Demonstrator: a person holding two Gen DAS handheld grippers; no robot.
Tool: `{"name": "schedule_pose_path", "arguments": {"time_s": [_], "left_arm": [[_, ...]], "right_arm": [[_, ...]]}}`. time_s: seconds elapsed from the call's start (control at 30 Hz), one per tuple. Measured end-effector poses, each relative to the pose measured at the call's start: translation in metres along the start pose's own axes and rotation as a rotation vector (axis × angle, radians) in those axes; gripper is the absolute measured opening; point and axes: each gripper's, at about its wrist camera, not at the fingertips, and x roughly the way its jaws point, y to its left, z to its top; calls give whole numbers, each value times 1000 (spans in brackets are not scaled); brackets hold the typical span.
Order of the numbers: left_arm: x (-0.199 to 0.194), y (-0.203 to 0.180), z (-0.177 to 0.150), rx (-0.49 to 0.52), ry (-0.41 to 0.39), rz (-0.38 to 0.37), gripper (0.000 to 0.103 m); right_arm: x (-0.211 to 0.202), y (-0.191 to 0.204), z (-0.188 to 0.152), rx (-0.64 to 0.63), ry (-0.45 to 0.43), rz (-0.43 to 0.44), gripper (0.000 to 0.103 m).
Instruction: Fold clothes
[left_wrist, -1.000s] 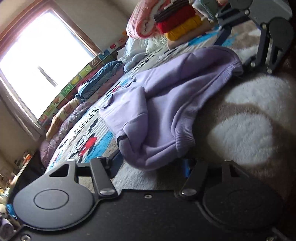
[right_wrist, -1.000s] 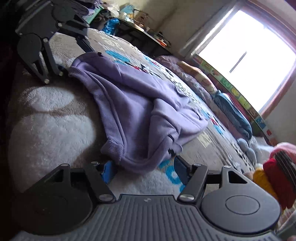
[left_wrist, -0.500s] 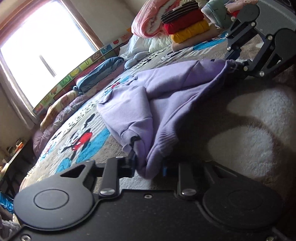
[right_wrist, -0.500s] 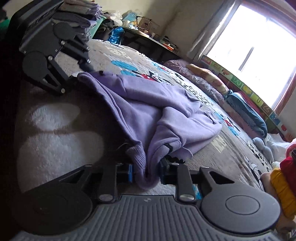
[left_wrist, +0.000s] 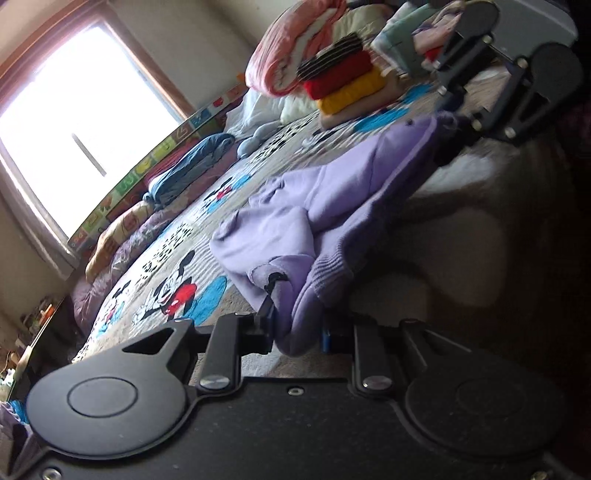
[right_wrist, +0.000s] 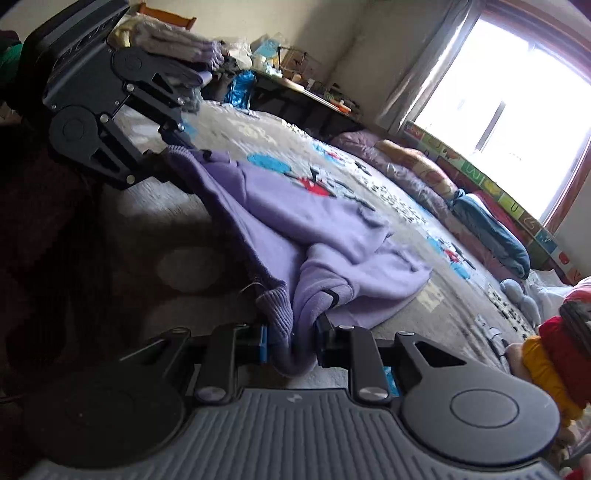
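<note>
purple hoodie (left_wrist: 332, 206) is pinched at both ends: your left gripper (left_wrist: 299, 332) low centre, your right gripper (right_wrist: 291, 341) clamped on its hem, bed (left_wrist: 177, 258) underneath.

Bed (left_wrist: 177, 251): cartoon-print cover, fills mid frame.
On it: purple sweatshirt (left_wrist: 332, 206) centre; folded stack (left_wrist: 343, 88) upper right; blue bundle (left_wrist: 192, 166) left.
</note>
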Motion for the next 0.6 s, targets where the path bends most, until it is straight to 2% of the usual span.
{"name": "schedule_pose_path", "arguments": {"time_s": [0.13,0.27,0.43,0.6], "left_arm": [[-24,16,11,-87,-39,-40,21],[-23,51,24,-235,-91,-76,22],[6,95,40,-418,-144,-122,22],[50,136,45,-590,-159,-194,22]], "right_arm": [[-33,-6,15,11,-50,-18,24],[-46,-27,28,62,-100,-19,25],[-31,-75,37,222,-163,0,25],[-2,-125,39,367,-204,36,25]]}}
